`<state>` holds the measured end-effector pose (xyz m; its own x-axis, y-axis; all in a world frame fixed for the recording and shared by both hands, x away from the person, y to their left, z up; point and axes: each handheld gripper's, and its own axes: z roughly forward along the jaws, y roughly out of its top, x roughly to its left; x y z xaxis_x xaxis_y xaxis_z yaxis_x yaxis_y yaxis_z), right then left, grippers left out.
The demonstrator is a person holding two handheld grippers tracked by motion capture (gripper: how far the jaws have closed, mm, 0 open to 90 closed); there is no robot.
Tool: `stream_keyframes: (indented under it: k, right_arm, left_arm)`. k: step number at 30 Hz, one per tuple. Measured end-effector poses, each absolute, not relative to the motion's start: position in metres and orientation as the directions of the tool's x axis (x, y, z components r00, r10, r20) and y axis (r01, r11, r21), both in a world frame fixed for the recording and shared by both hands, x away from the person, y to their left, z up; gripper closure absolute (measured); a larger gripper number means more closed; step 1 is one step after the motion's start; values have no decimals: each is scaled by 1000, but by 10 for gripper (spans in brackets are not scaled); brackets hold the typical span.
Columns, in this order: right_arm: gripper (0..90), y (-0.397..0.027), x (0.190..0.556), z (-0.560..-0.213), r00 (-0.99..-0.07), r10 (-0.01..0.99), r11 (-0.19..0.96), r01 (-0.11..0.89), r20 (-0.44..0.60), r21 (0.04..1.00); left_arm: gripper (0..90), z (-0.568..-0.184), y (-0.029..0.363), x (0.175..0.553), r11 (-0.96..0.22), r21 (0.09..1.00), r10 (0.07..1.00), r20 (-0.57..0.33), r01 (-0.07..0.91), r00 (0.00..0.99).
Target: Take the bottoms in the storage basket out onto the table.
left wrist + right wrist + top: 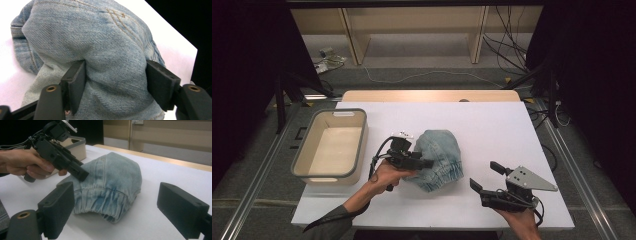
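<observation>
Item: denim cap (439, 157), light blue, elastic gathered hem, lying crown-up near the middle of the white surface (492, 125). I read its long axis as running from the far crown to the near hem, slightly toward my right.

Left tongs (426, 163): at the cap's left flank, reaching across its near left part. In the left gripper view the jaws stand part-way apart with a fold of denim (115, 75) bulging between them; the left pad touches the cloth, the right pad sits at its edge. I judge this a loose straddle, not a firm pinch.

Right tongs (484, 177): open wide, empty, near the front edge, apart from the cap, which lies to their left and farther in. In the right gripper view the hem (105, 202) faces them squarely.

Nearer hand: the left, already on the cap.

Beige bin (302, 160): grey-rimmed, empty, at the surface's left edge, just beyond the left hand (387, 175).

Room: bare surface right of and beyond the cap; the front edge is close under both hands.
</observation>
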<state>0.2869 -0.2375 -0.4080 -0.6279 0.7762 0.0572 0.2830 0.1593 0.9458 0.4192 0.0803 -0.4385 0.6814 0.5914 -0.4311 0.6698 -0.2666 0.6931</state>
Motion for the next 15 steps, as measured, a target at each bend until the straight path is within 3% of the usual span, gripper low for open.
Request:
stream_keyframes:
  k: [6,15]
  right_arm:
    - [156,-237,287,-408,-628,776,159,283,57,946]
    - [156,-237,287,-408,-629,776,161,285,57,945]
  left_arm:
    - [237,-437,79,419,-281,687,583,-432,670,688]
    - [169,-435,79,418,-296,682,581,-427,669,693]
